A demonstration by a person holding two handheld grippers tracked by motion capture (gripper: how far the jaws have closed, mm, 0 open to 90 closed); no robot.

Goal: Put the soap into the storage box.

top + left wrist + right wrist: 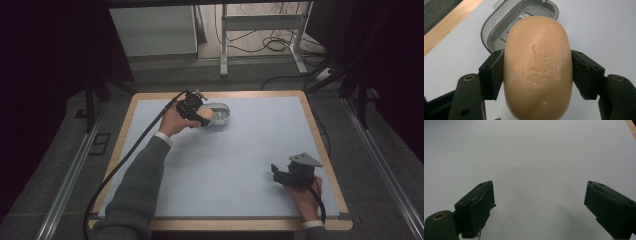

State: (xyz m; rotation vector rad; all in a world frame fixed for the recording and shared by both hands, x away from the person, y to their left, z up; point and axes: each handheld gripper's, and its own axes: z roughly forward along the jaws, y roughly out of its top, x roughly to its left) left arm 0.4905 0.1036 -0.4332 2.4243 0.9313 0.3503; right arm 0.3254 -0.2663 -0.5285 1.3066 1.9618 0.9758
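Dim, even overhead light, dark murky surroundings, soft shadows, and slightly grainy, soft-focus close-ups.

So the soap dish sits on the mat toward the far edge, left of centre. The left gripper is right at its near-left side, with the soap clamped between the jaws, just over the dish. The right gripper rests well apart, near the mat's near-right corner
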